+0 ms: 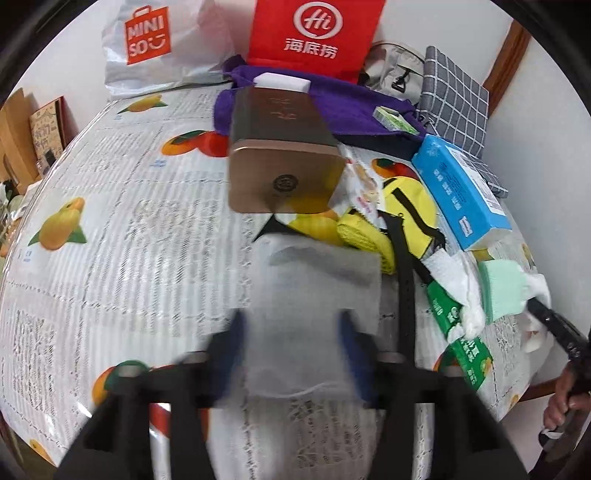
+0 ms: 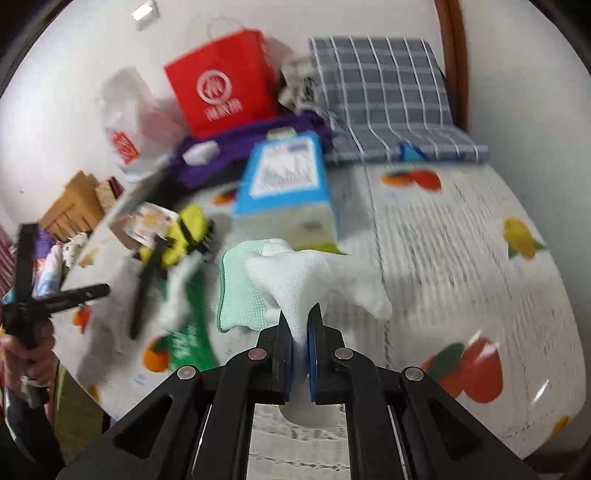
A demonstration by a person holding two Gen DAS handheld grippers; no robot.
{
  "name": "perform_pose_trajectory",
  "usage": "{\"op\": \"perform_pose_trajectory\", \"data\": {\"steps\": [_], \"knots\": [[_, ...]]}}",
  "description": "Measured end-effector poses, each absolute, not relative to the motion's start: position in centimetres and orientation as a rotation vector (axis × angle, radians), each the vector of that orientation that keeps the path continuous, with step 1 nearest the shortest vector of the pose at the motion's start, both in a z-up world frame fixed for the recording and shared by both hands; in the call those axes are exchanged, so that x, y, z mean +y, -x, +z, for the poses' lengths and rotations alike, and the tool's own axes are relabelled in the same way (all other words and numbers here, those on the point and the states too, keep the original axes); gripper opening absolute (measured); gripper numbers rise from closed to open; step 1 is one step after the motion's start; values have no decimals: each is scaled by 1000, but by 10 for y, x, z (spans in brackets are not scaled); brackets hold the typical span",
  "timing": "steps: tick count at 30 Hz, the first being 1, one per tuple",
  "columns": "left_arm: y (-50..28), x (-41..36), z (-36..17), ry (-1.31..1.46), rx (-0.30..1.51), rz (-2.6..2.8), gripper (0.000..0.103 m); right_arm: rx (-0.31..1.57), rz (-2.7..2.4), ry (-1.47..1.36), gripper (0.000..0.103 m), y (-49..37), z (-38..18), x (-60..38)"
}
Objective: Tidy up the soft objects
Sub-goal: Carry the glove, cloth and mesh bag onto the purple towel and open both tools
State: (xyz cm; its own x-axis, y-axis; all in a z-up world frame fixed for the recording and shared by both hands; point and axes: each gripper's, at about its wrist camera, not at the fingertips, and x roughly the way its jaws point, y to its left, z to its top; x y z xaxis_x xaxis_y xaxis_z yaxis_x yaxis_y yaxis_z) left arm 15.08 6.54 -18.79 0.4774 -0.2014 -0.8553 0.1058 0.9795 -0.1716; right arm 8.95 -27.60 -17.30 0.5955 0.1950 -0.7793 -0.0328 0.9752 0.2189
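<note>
A pale grey-white soft sheet (image 1: 314,295), blurred, lies between the blue pads (image 1: 238,350) of my left gripper (image 1: 293,354). The jaws stand wide on either side of it, so I read them as open. My right gripper (image 2: 299,347) is shut on a white knitted cloth (image 2: 314,284) with a mint-green part (image 2: 236,288), held just above the table. The left wrist view shows that cloth (image 1: 506,291) at the right, bunched in front of the right gripper's black arm (image 1: 554,325). A yellow pouch (image 1: 406,214) with black straps lies among the clutter.
The fruit-print tablecloth (image 1: 110,258) covers the table. A gold tin (image 1: 280,155), blue tissue box (image 1: 461,188), green packet (image 1: 469,354) and purple towel (image 1: 332,107) crowd the far right. Red bag (image 1: 314,33), Miniso bag (image 1: 147,40) and checked cloth (image 1: 454,99) line the wall.
</note>
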Motion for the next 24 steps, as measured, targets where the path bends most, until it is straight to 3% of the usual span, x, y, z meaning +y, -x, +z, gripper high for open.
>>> {"op": "perform_pose_trajectory", "data": {"steps": [5,6,8,12,13,16,18,20,24], "knots": [[-157,38,-200,-9,1090,-174,74,956,152,-196,7,-95,-191,-276],[-157,31,-204,-54,1078,-148,83,959,153,-196,8,-95,-193,-276],[-157,23,-210,-108,1074,-127,88,963,160,-196,8,-96,-197,-275],[-157,21,-210,-93,1060,-106,88,974,169,-190,9,-101,-205,-273],[-156,21,-209,-99,1056,-99,85,974,170,-183,9,-102,-206,-271],[-155,21,-204,-105,1036,-99,55,963,174,-179,8,-104,-206,-269],[-154,24,-201,-89,1038,-100,23,958,184,-184,7,-105,-204,-268],[-155,28,-199,-65,1052,-99,10,946,198,-195,7,-106,-200,-268],[-153,37,-197,-19,1068,-104,7,932,226,-228,7,-107,-188,-271]]}}
